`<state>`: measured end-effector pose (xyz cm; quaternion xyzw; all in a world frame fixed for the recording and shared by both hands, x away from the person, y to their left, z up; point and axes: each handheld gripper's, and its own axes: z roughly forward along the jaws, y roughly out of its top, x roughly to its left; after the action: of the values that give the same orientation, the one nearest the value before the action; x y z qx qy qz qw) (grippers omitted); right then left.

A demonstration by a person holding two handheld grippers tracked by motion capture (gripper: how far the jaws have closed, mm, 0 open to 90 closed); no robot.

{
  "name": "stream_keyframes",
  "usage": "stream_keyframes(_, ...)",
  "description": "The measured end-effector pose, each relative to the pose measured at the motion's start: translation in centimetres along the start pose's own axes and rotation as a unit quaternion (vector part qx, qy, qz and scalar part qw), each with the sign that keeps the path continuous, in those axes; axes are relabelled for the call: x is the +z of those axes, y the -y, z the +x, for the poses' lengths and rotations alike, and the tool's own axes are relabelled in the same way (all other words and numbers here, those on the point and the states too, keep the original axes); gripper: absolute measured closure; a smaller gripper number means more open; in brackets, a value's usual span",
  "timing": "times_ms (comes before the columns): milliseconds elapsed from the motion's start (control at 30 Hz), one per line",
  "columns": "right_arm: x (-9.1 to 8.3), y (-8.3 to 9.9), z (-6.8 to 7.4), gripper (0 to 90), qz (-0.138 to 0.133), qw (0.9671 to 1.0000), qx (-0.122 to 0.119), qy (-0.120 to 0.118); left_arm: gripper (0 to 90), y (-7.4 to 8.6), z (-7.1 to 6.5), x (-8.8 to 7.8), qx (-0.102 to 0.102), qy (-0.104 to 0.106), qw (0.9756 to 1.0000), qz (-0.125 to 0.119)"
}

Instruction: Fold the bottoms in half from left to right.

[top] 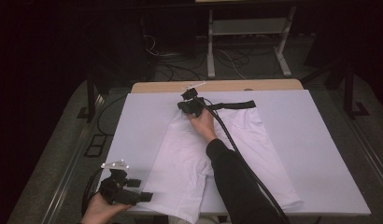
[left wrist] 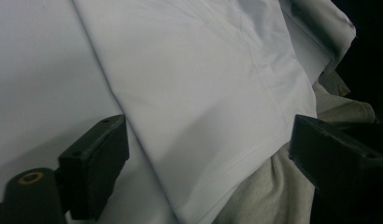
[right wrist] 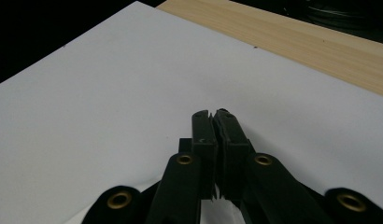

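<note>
A pair of white cloth shorts (top: 217, 149) lies flat on the white sheet (top: 315, 154) covering the light wooden table (top: 157, 87), its waistband at the far side, legs toward the near edge.

Wooden counter (top: 227, 86) under a white sheet (top: 315, 154), bare wood along the far edge, with white shorts (top: 189, 158) spread flat mid-sheet, black waistband (top: 236, 105) far, legs near.
</note>
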<state>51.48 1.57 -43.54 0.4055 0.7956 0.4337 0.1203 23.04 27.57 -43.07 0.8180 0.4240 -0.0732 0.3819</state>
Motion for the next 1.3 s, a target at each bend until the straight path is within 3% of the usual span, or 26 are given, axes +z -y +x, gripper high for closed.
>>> stream_keyframes(200,0.0,0.1,-0.1,86.1,-0.002,1.0000,0.002,-0.004,15.6,0.4,0.2,-0.2,-0.009,-0.008,0.9999,0.009)
stream_keyframes(533,0.0,0.1,-0.2,86.2,-0.003,1.0000,0.005,-0.005,26.7,0.9,0.6,-0.7,-0.024,0.005,0.9996,0.012)
stream_keyframes(700,-0.1,0.1,-0.3,86.2,-0.005,0.9999,0.008,-0.013,31.5,1.3,0.9,-0.4,-0.032,0.005,0.9990,0.031)
stream_keyframes(900,-0.1,0.1,-0.4,86.2,-0.007,0.9999,0.008,-0.013,49.7,1.5,1.2,-0.3,-0.038,0.008,0.9984,0.040)
stream_keyframes(1167,-0.3,0.0,-0.3,86.2,-0.008,0.9999,0.008,-0.013,83.7,1.5,1.3,0.4,-0.034,0.009,0.9975,0.062)
stream_keyframes(1300,-0.4,0.0,-0.3,86.2,-0.008,0.9998,0.007,-0.015,87.0,1.4,1.2,0.4,-0.027,0.014,0.9977,0.061)
